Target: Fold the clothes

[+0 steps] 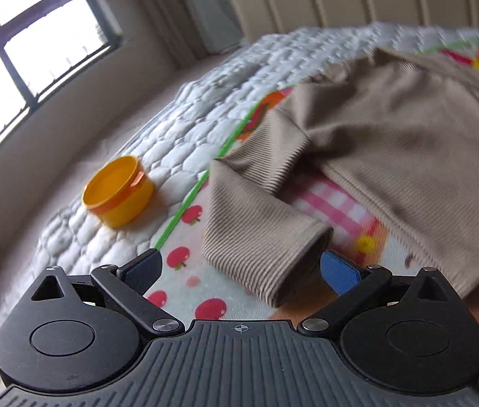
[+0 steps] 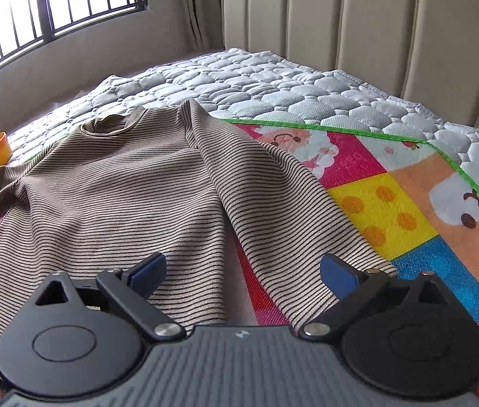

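Hovering over striped shirt (image 2: pixel 110 196) on bed (image 2: pixel 273 101), both tools (image 1: pixel 239 271) (image 2: pixel 243 273) spread; sleeve cuff (image 1: pixel 293 264) at 12 o'clock of left.

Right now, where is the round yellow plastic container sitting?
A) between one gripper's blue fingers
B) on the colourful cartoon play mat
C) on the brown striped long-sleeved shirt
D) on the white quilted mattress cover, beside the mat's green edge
D: the round yellow plastic container rests on the white quilted mattress cover, outside the mat's green edge.
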`<state>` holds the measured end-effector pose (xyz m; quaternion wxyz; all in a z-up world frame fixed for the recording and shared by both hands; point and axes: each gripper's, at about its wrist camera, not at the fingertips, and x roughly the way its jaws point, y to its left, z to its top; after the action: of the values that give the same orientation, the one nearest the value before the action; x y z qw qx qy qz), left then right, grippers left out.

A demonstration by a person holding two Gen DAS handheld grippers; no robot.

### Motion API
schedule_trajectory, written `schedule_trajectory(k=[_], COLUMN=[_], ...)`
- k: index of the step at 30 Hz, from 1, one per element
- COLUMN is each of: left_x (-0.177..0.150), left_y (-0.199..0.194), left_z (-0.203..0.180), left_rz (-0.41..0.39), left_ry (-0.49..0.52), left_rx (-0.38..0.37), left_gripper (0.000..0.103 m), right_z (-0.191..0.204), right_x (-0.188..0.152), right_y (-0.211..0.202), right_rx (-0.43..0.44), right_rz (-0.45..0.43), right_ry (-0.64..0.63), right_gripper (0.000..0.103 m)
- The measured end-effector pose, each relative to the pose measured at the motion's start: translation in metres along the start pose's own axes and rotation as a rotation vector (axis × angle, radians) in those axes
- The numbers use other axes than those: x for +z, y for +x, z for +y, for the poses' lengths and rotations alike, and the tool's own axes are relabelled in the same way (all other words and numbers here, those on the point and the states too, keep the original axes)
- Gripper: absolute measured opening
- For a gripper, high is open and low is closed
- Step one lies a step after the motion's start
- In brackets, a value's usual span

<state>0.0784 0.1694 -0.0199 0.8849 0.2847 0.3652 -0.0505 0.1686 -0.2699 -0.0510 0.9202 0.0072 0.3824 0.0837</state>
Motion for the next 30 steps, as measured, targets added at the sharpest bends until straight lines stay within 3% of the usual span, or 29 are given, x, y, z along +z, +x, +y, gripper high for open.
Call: schedule_trajectory(k=[3,5,6,9,13,16,17,20,21,23,25,26,27,29,30], left_x=[-0.004,-0.002,0.000,0.004,-0.036,-0.069,-0.076,-0.069,-0.064,-0.052,-0.034,-0.024,-0.012,0.010,0.020], left_y=[0.015,0.033,0.041,0.059,0.051,0.027,0.021,0.011,0.012,0.016,0.024,0.028,0.030,0.036,0.039], left_z=[-0.021,-0.027,-0.022,0.039,0.151,0.178,0.182,0.166,0.160,0.145,0.130,0.121,0.110,0.089,0.077], left_rz=[0.016,0.027,0.036,0.086,0.139,0.072,0.051,0.015,0.018,0.035,0.055,0.060,0.055,0.037,0.032], left_ry=[0.145,0.173,0.137,-0.227,-0.910,-1.175,-1.222,-1.177,-1.173,-1.174,-1.163,-1.152,-1.141,-1.138,-1.161], left_rx=[0.020,0.077,0.120,0.300,0.399,0.341,0.320,0.246,0.215,0.154,0.093,0.063,0.034,-0.027,-0.064], left_gripper=[0.102,0.102,0.102,0.102,0.102,0.102,0.102,0.102,0.102,0.103,0.103,0.103,0.103,0.103,0.103], right_z=[-0.003,-0.005,-0.005,-0.001,0.007,0.014,0.017,0.017,0.018,0.022,0.022,0.019,0.015,0.007,0.005], right_x=[-0.001,-0.001,-0.002,-0.003,-0.004,-0.006,-0.006,0.001,0.003,-0.001,-0.009,-0.014,-0.018,-0.024,-0.027], right_y=[0.004,0.007,0.007,0.009,0.016,0.018,0.017,0.002,-0.005,-0.015,-0.023,-0.025,-0.026,-0.026,-0.024], right_rx=[-0.023,-0.039,-0.044,-0.051,-0.053,-0.043,-0.042,0.000,0.006,-0.048,-0.101,-0.116,-0.119,-0.125,-0.140], right_rz=[0.016,0.026,0.028,0.031,0.050,0.052,0.047,0.013,0.009,0.005,0.020,0.047,0.079,0.134,0.138], right_ry=[0.022,0.034,0.034,0.012,-0.040,-0.088,-0.106,-0.192,-0.273,-0.555,-0.816,-0.914,-0.970,-1.034,-1.052], right_gripper=[0.098,0.098,0.098,0.099,0.100,0.100,0.100,0.100,0.100,0.099,0.091,0.081,0.070,0.058,0.058])
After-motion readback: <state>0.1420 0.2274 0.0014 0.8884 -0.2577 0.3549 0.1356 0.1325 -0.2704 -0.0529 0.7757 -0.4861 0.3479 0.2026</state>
